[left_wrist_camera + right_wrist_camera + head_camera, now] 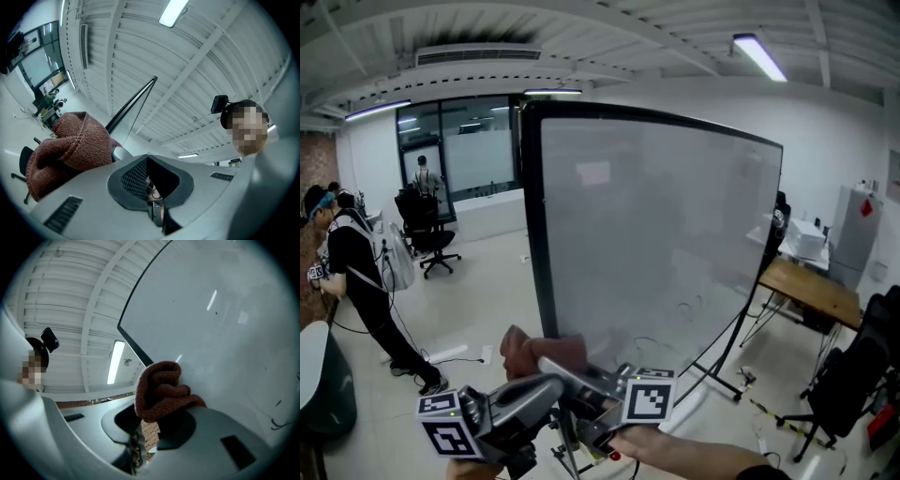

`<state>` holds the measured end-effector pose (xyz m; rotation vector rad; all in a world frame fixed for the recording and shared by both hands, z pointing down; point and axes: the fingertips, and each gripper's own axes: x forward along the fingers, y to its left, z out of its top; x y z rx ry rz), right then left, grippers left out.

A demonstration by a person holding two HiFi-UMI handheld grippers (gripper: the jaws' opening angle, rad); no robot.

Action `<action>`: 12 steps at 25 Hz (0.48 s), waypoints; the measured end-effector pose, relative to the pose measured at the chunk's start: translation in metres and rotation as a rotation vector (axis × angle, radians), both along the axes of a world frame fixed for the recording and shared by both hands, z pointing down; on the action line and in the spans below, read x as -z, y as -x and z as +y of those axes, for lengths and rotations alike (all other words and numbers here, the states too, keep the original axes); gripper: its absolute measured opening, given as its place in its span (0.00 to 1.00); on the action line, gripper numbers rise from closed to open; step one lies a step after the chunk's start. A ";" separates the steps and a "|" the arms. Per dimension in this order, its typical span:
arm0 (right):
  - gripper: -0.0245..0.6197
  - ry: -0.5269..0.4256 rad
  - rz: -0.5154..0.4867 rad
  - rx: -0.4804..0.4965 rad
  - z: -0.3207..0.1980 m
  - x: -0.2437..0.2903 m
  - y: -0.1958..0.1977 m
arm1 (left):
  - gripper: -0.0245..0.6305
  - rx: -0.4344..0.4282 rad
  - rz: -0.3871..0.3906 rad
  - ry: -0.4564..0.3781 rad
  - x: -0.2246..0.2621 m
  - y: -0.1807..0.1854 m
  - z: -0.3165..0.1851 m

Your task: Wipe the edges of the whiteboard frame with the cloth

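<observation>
The right hand-held gripper (154, 420) is clenched on a bunched-up reddish-brown cloth (161, 390), which sticks up out of its jaws. In the head view the cloth sits low in the middle of the frame, right by the bottom left corner of the whiteboard (666, 244), close to the black frame (536, 225) running up its left edge. Can't tell if it's actually touching the frame, tbh.

The left hand-held gripper (147, 158) has its jaws closed together with nothing in them, and the cloth shows just off to its left. At the far left of the head view there's a person in black (356, 272) with an office chair (431, 239) behind them.
</observation>
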<state>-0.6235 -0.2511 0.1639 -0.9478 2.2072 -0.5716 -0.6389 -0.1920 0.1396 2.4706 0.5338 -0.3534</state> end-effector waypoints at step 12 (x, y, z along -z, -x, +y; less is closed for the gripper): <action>0.16 -0.023 0.027 0.040 0.002 0.022 0.006 | 0.03 -0.029 0.047 -0.048 0.021 0.008 -0.003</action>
